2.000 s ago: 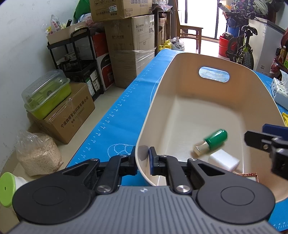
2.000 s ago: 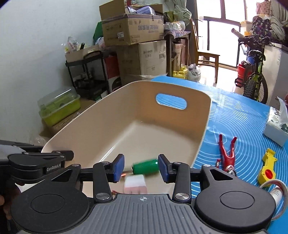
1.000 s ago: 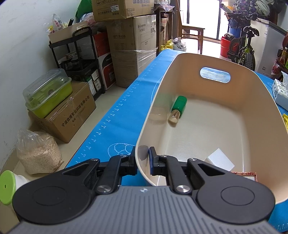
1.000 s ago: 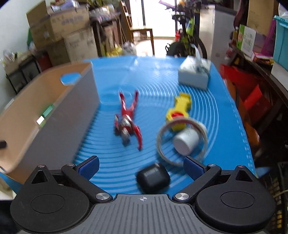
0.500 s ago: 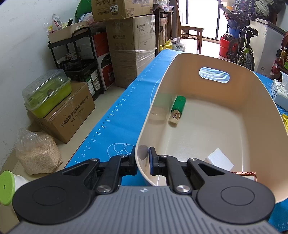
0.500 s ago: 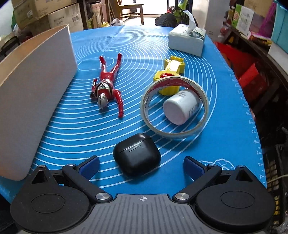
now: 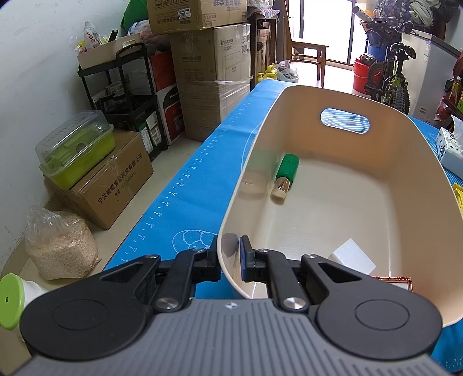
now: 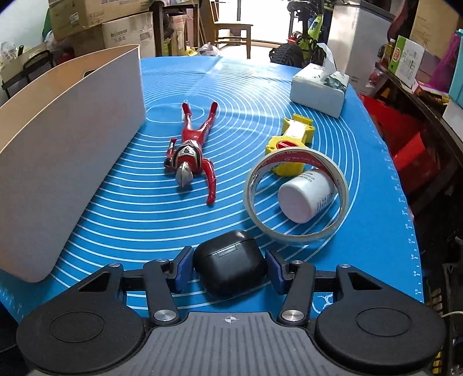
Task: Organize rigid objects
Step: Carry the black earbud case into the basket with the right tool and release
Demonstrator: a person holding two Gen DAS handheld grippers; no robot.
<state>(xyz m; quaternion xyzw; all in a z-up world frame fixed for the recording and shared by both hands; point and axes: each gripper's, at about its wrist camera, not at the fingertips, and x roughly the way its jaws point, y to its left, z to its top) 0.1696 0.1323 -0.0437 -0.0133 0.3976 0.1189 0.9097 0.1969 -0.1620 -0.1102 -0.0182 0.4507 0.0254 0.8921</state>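
"7028" on top cardboard box [image 7: 196,13] label

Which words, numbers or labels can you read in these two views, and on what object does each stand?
"宁波微煜智能科技有限公司": floor carton.
"Inlaxass": stacked brown carton; smaller print below unclear.
"空气净化器": same carton.
"56", "58", "60", "62": ruler scale on blue mat.
Red print on tape roll: too blurred.
White bottle label: too small.
Top box sticker: unreadable.

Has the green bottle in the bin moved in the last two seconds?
Yes. The green bottle rolled from beside the white block toward the handle-slot end of the bin.
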